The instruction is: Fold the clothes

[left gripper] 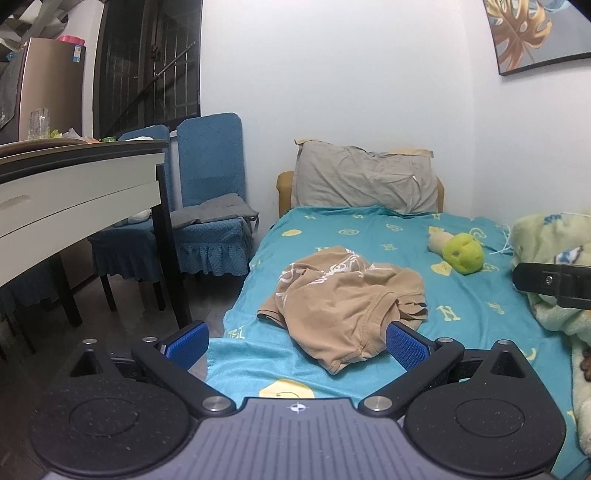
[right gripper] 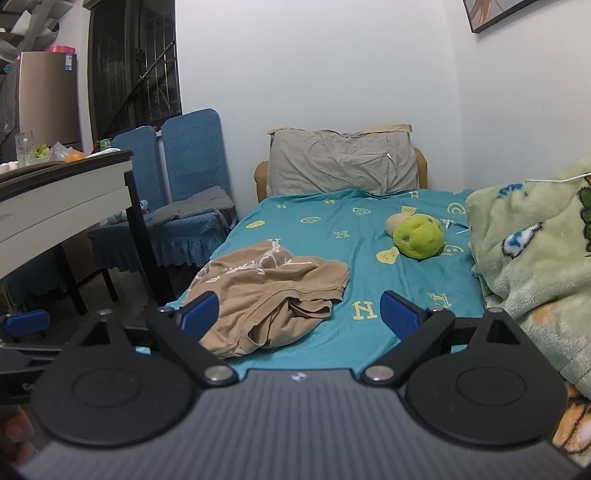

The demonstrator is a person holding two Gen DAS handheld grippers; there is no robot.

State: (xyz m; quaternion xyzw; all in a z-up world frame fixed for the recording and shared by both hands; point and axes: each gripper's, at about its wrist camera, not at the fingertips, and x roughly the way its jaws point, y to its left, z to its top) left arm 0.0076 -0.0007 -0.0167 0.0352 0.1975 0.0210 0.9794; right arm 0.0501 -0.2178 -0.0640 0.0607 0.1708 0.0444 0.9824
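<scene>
Tan shirt (left gripper: 341,295) crumpled on bed; left gripper (left gripper: 297,341), right gripper (right gripper: 299,314) fingers spread wide, empty.

Pale walls enclose a bed (left gripper: 369,236) with teal patterned sheet and grey pillow (left gripper: 365,181) at centre, 2 blue-covered chairs (left gripper: 210,192) and a white table (left gripper: 74,192) at left, a dark barred window (left gripper: 147,62) upper left, a framed leaf picture (left gripper: 535,33) upper right.

Bare teal sheet (right gripper: 369,258) lies open between the crumpled tan shirt (right gripper: 266,295) and the green plush toy (right gripper: 419,236). A fleece blanket (right gripper: 535,258) heaps along the right edge. A white table (left gripper: 74,199) and blue chairs (left gripper: 210,206) crowd the bed's left side.
</scene>
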